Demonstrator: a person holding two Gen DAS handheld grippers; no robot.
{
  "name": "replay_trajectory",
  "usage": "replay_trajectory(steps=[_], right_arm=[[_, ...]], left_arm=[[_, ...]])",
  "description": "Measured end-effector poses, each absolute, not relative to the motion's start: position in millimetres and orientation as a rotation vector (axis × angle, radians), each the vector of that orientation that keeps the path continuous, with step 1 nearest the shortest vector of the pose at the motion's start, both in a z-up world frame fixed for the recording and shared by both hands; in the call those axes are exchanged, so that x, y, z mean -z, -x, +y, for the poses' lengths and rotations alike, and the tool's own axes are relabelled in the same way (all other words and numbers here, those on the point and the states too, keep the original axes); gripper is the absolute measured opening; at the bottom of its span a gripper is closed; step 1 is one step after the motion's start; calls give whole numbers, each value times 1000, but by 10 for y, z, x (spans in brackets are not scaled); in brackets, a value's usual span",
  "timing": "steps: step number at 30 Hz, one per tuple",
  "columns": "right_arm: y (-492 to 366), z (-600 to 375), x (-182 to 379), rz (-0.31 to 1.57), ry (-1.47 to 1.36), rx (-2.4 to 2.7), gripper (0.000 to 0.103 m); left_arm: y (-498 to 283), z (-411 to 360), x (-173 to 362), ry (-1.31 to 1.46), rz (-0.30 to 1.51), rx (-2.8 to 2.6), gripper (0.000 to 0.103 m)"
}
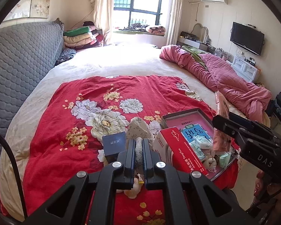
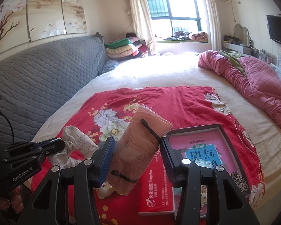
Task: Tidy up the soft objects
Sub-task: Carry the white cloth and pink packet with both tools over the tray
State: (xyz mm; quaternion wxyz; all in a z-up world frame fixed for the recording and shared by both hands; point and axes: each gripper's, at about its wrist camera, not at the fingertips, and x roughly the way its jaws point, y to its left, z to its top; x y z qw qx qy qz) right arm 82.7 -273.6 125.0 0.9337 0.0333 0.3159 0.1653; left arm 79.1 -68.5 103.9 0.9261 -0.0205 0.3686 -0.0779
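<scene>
Socks [image 2: 138,146], a peach packet at centre frame, sit clamped in the right hand-held gripper [image 2: 138,155]; the left hand-held gripper [image 1: 138,150] pinches speckled cloth [image 1: 137,129]. Each should lower gently into the tray [image 2: 232,142] at lower right.

A grey quilted headboard [image 1: 22,60] stands left of the tongs, a window [image 1: 138,5] far ahead, a television [image 1: 246,38] off right.

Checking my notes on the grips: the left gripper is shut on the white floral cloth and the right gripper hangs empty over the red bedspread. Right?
Not quite. The right gripper is not empty: it holds a peach pack of face masks, as the right wrist view shows. The left gripper is indeed shut on the white floral cloth.
</scene>
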Motion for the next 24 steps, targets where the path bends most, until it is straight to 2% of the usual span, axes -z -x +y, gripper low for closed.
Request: replay_trajectory(steps=[24], right_arm=[[-520,-3837,-1605,559,-82,-165,51]], left_arm=[[-888,-1764,-1434,-40,743,320,7]])
